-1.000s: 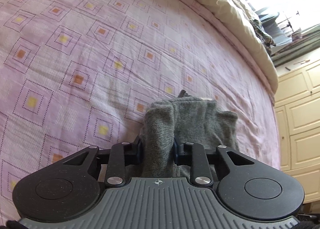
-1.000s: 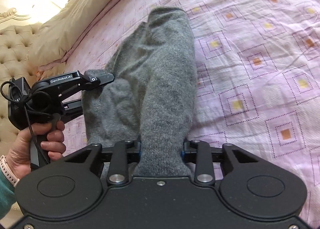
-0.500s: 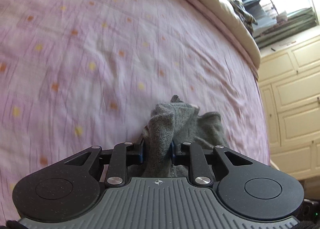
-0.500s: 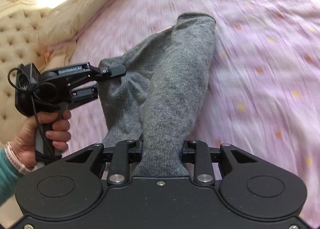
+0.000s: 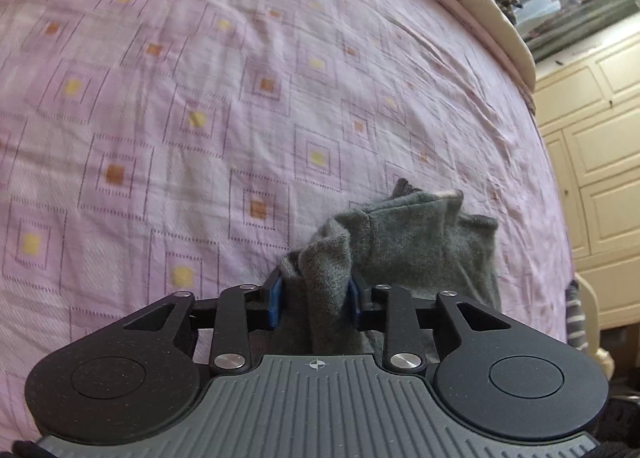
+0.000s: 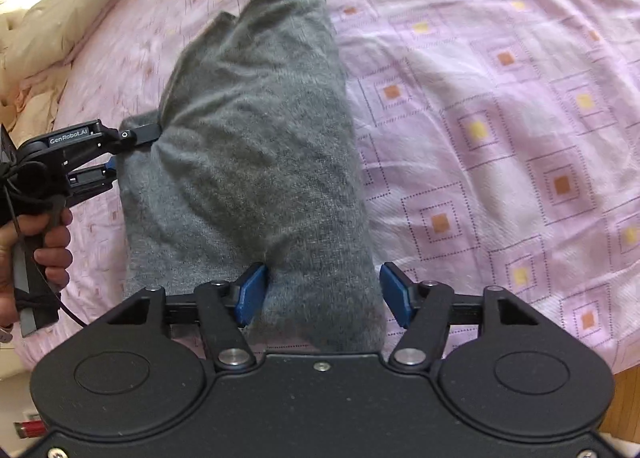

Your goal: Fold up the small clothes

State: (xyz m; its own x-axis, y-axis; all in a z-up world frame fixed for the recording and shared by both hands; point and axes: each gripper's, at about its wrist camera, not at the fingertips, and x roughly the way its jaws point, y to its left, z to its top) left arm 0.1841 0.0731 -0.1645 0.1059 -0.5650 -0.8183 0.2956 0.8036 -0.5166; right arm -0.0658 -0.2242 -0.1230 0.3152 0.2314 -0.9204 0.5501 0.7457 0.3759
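Right claw [image 6: 322, 294] widened, freeing grey garment [image 6: 256, 162] | left claw [image 5: 314, 294] grips its edge | bedsheet [image 5: 200, 98] open rightward

Each camera looks forward over its own claw, close above the bed [image 5: 240, 98]; both frame the grey garment [image 6: 260, 146].

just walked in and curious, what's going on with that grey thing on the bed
A person is folding a small grey knit garment on a pink patterned bedsheet, with a handheld gripper in each hand. The left gripper is clamped on a bunched edge of it. The right gripper has its jaws spread, the garment's near end lying between them.
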